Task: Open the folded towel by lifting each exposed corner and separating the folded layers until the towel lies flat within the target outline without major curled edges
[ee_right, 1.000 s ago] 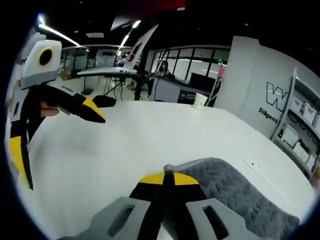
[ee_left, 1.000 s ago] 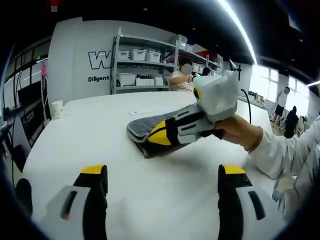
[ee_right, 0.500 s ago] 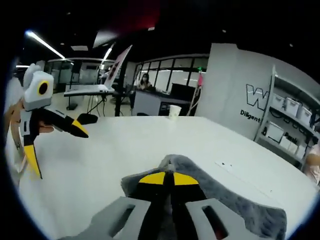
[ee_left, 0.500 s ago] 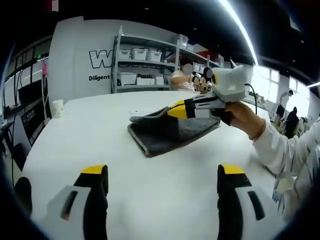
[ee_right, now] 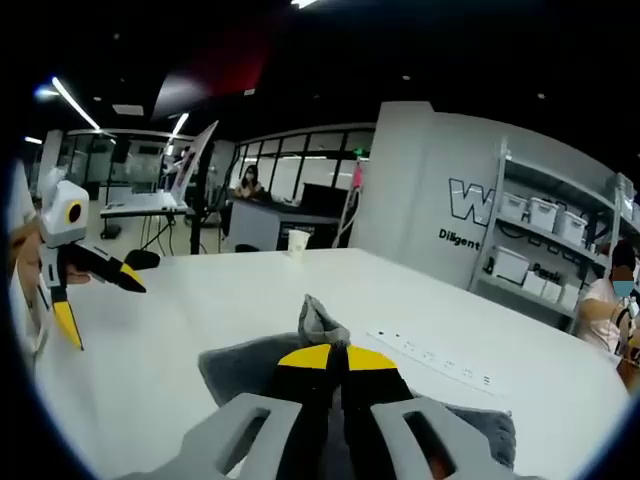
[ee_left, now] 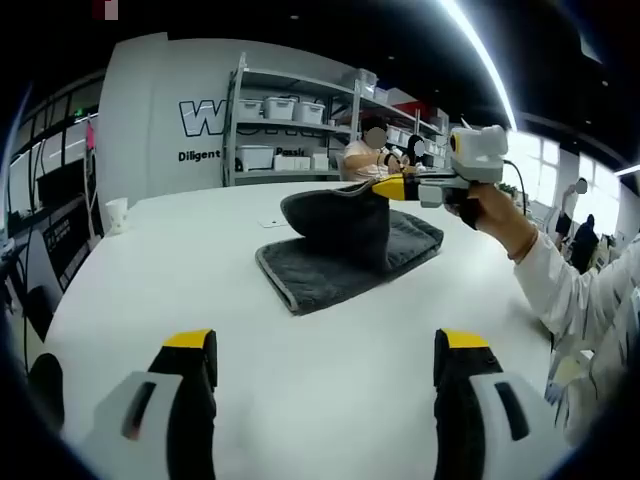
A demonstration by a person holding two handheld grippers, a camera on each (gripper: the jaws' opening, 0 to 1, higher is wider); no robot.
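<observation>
Towel [ee_left: 340, 250], grey, lying toward the far side of the white table [ee_left: 150, 290]. Left gripper view: the right gripper [ee_left: 385, 187] has raised one corner since a second ago, so the top layer now stands up off the lower fold; the left gripper [ee_left: 315, 350] waits with jaws apart. Right gripper view: right gripper [ee_right: 329, 352] clenched on that corner [ee_right: 318, 320], lifted clear. Unfolding is judged under way, not finished.
</observation>
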